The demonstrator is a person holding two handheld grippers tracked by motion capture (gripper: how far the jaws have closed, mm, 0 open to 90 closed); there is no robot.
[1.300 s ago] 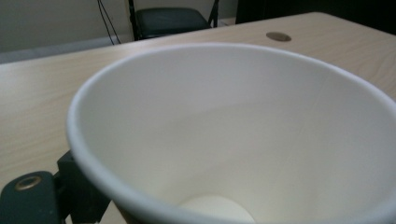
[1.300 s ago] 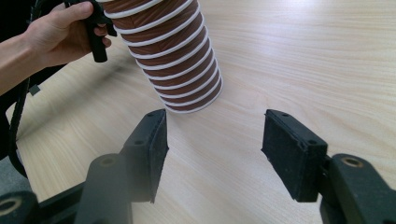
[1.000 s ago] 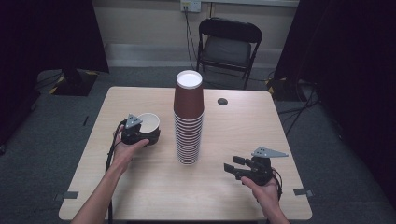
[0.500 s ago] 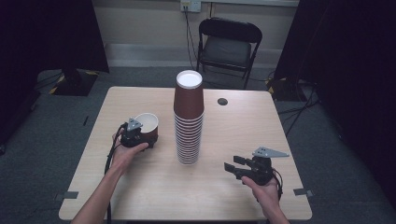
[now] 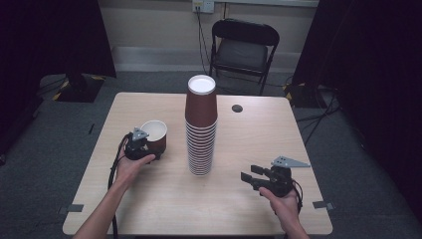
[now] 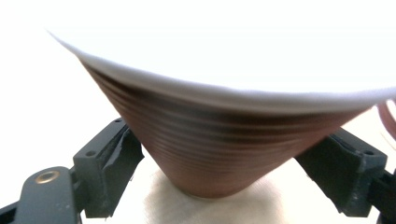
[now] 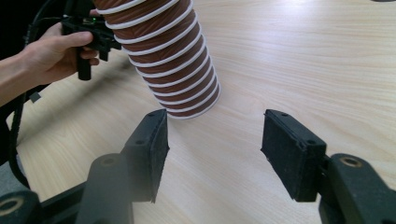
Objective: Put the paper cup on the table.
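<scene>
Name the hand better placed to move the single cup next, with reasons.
Left. The left gripper already has the single cup between its jaws, pads at its sides. The right gripper hangs open with nothing between its jaws, across the cup stack.

A wooden table [image 5: 224,209] lies under the left gripper [image 5: 151,150] and the right gripper [image 5: 250,174]. A small dark disc [image 5: 237,108] sits on it well beyond the right gripper, near the far edge. Farther off behind that stands a black folding chair [image 5: 243,52], with a wall socket [image 5: 203,6] above it. Dark curtains [image 5: 50,35] hang off to the outer side of each gripper, over grey carpet [image 5: 59,149].
</scene>
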